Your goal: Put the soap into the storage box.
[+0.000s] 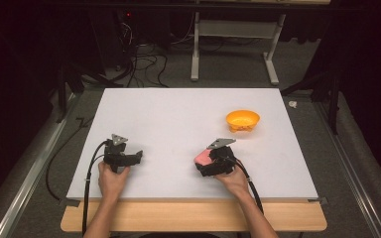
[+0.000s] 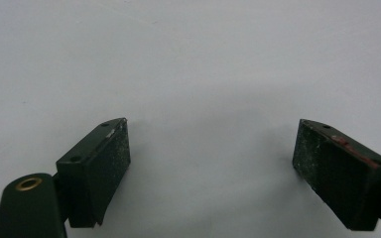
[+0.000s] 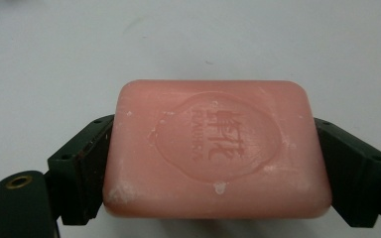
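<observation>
A: What is seen from the high view?

B: A pink soap bar (image 1: 204,157) is clamped in the right gripper (image 1: 209,159), near the table's (image 1: 178,114) front edge. An orange bowl (image 1: 242,119) is found ahead of that gripper and off to its right, well apart from it. The left gripper (image 1: 129,158) is held far to the other side, so the right one is judged the nearer to the bowl

A: And from the left gripper view?

B: The left gripper's (image 2: 211,148) jaws are spread wide with nothing between them; bare white tabletop is seen ahead

A: And from the right gripper view?

B: The soap bar (image 3: 216,148) is pinched at its two short ends, so its long axis is laid straight across from jaw to jaw of the right gripper (image 3: 213,163). Its stamped face is turned toward the camera. A carry forward and rightward to the bowl is judged likely
</observation>
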The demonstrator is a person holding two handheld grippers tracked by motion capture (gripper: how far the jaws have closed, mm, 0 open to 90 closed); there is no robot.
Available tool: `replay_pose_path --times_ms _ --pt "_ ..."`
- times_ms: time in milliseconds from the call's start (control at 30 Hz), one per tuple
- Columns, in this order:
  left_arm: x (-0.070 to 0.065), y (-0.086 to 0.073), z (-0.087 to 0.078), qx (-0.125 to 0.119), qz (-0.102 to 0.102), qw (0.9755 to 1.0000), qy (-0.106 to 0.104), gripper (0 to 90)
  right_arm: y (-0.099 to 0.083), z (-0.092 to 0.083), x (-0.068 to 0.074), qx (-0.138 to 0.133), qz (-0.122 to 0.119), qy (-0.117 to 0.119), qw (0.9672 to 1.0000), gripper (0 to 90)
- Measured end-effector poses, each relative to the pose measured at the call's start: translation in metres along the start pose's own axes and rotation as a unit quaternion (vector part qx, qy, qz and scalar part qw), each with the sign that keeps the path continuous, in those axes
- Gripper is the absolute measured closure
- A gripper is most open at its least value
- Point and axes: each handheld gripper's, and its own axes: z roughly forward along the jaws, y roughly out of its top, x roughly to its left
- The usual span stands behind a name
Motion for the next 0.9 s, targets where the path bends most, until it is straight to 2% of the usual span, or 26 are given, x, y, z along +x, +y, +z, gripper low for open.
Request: replay_pose_path --times_ms 433,900 --pt "0.000 0.000 0.000 0.000 0.000 1.0000 -0.001 15.3 -0.005 -0.020 -0.014 -0.006 0.029 -0.024 0.9993 13.6" --pt "0.000 0.000 0.000 0.000 0.000 1.0000 -0.001 15.3 -0.014 -0.043 -0.035 -0.016 0.074 -0.046 0.9961 13.6"
